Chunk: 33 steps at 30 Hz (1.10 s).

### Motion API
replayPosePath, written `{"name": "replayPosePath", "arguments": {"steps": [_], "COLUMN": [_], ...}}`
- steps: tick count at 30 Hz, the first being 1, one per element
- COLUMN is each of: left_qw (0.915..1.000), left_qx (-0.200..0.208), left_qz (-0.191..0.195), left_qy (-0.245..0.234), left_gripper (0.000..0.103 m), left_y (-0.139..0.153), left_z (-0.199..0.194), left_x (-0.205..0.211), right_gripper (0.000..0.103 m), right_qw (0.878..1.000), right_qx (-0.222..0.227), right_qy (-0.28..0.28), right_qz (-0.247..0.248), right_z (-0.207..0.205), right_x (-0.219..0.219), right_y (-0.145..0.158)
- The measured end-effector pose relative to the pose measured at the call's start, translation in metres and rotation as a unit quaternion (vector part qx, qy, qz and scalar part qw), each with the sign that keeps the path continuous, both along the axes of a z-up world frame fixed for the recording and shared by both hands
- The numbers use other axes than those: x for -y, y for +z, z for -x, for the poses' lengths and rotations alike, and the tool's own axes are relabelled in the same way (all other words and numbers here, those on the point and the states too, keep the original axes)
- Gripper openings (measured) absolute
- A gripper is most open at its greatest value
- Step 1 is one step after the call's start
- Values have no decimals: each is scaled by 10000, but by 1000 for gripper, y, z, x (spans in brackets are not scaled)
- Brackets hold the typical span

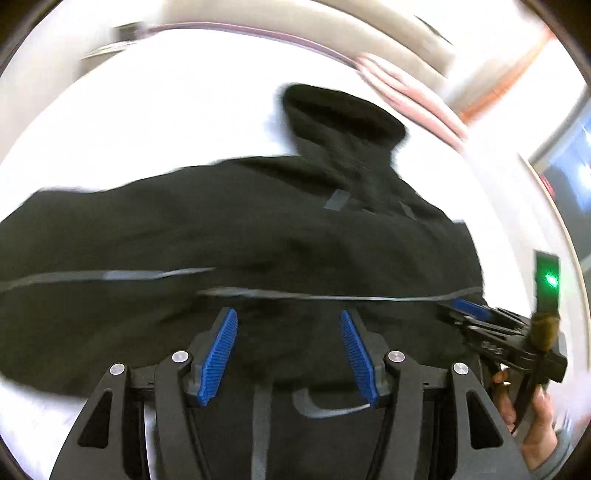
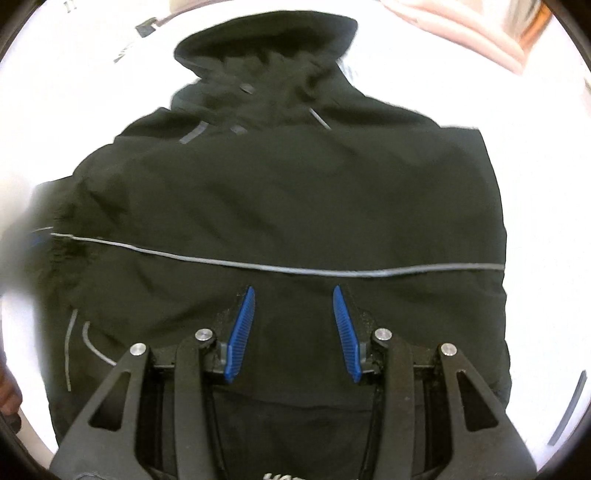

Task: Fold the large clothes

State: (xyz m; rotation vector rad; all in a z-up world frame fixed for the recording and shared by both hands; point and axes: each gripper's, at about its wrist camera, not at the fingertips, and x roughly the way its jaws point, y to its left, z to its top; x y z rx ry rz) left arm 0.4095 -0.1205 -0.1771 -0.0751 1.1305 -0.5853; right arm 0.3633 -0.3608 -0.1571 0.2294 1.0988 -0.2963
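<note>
Both of my grippers, left gripper (image 1: 288, 354) and right gripper (image 2: 293, 332), hang part-open and empty above the black jacket (image 2: 288, 206), which lies spread on the white surface (image 2: 535, 110). Risk, as I judge it: the hood (image 2: 266, 44) bunches if the slippery fabric is pinched unevenly.

White bedsheet (image 2: 535, 110), pink cloth (image 2: 461, 29) beyond

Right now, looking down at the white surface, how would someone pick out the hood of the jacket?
A black jacket lies spread across the white surface. Follow it away from the grippers, past the thin grey stripe running across it, to its far end. There the hood is the rounded, bunched black lump, narrower than the jacket's broad body.
</note>
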Motion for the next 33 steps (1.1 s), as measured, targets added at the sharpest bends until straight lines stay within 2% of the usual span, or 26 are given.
{"name": "replayPosePath", "arguments": {"steps": [2,3,5,8,11,13,16,19,21,25,28,33], "left_qw": [9984,9951,9882,9692,9439,9249,9048,8899,8880,8860,8864,8928], "left_qx": [24,38,71,103,108,26,-45,-228,-329,-508,-527,-509], "left_qz": [-105,-209,-290,-403,-441,-311,-286,-570,-507,-125,86,18], "left_qy": [548,964,1505,2426,3271,3789,4249,4519,4558,4606,4598,4475], "left_gripper": [60,60,60,60,60,60,61,62,62,62,63,63], "left_y": [6,8,11,13,10,5,-3,-19,-30,-54,-62,-70], "left_z": [-2,-4,-10,-20,-31,-38,-49,-64,-74,-86,-89,-100], "left_x": [-46,-77,-119,-195,-266,-312,-358,-381,-389,-405,-408,-401], "right_gripper": [43,43,44,44,45,45,45,45,45,45,45,45], "right_qw": [9999,9999,9997,9995,9991,9988,9986,9985,9985,9983,9980,9979], "right_qx": [67,79,77,22,-84,-125,-165,-194,-221,-295,-333,-383], "right_qy": [102,134,214,322,394,441,499,497,485,493,533,521], "right_qz": [-14,-49,-92,-53,-120,-155,-110,-104,-99,-53,20,67], "right_z": [-7,-10,-15,-22,-27,-32,-35,-32,-31,-33,-34,-36], "right_x": [-11,-12,-23,-36,-50,-56,-63,-69,-70,-71,-73,-76], "right_y": [7,9,7,0,-10,-15,-19,-19,-20,-22,-24,-29]}}
